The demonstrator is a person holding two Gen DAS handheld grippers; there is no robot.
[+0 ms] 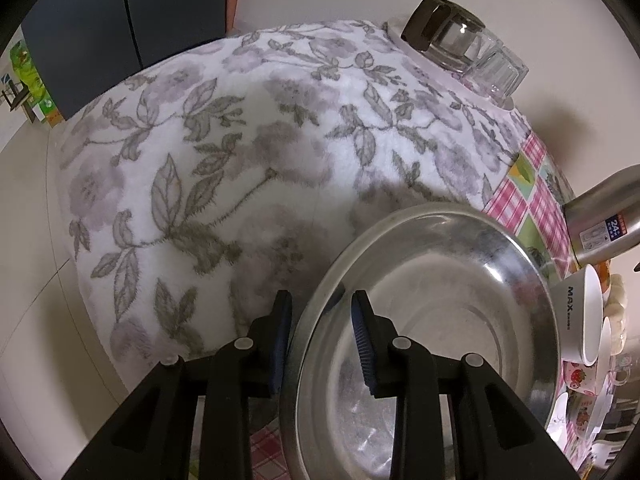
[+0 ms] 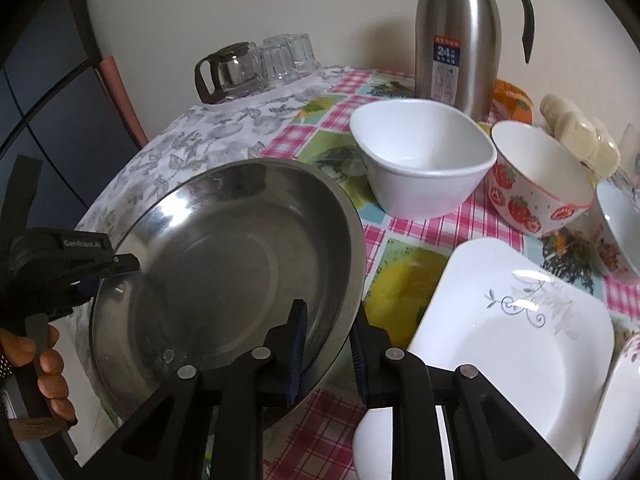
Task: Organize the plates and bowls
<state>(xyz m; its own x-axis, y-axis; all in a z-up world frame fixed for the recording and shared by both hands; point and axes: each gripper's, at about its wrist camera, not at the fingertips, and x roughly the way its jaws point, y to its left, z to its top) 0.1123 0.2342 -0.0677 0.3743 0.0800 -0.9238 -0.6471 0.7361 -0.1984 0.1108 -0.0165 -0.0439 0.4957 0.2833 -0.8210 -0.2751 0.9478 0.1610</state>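
A large steel bowl (image 1: pixel 432 320) (image 2: pixel 224 276) hangs tilted above the table between my two grippers. My left gripper (image 1: pixel 320 340) straddles its left rim, one finger inside and one outside; in the right wrist view it (image 2: pixel 100 268) clamps that rim. My right gripper (image 2: pixel 328 344) straddles the right rim the same way. A white square bowl (image 2: pixel 424 164), a strawberry bowl (image 2: pixel 536 184) and a white square plate (image 2: pixel 516 340) stand on the table to the right.
A floral towel (image 1: pixel 240 152) covers the table's left part, over a pink checked cloth (image 2: pixel 404 236). A steel thermos jug (image 2: pixel 456 32) stands at the back. A glass pot (image 2: pixel 228 72) and upturned glasses (image 2: pixel 288 56) sit at the back left. More crockery (image 2: pixel 620 220) lies far right.
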